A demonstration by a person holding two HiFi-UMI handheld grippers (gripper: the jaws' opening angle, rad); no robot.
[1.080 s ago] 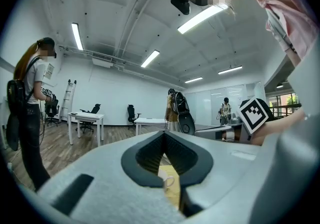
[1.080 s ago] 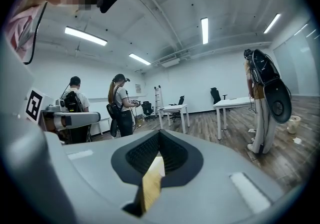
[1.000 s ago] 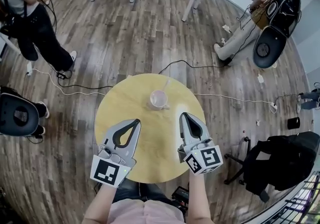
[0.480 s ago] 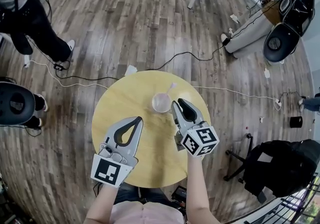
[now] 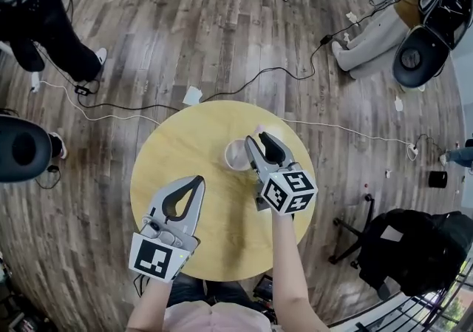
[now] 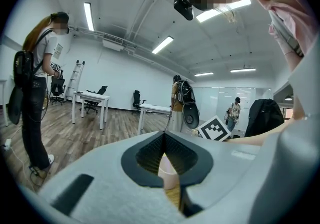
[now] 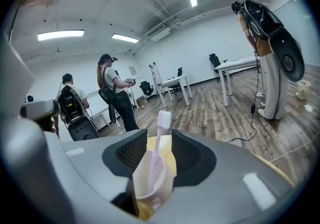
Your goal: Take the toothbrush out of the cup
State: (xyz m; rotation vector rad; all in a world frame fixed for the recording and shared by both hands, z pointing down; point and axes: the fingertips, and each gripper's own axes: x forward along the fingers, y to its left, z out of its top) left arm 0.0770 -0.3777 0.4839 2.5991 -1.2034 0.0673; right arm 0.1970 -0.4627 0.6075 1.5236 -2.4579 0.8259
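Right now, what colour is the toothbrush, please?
The toothbrush is pale pink; right gripper view shows it best.

In the head view the right hand-held gripper (image 5: 259, 136) hides part of the cup (image 5: 235, 154) and toothbrush (image 7: 161, 133).

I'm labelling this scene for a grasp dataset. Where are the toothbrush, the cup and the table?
toothbrush (image 7: 159, 149): right gripper view, middle of its handle.
cup (image 5: 234, 154): head view, inside its open mouth.
table (image 5: 185, 147): head view, bare top left of the cup.
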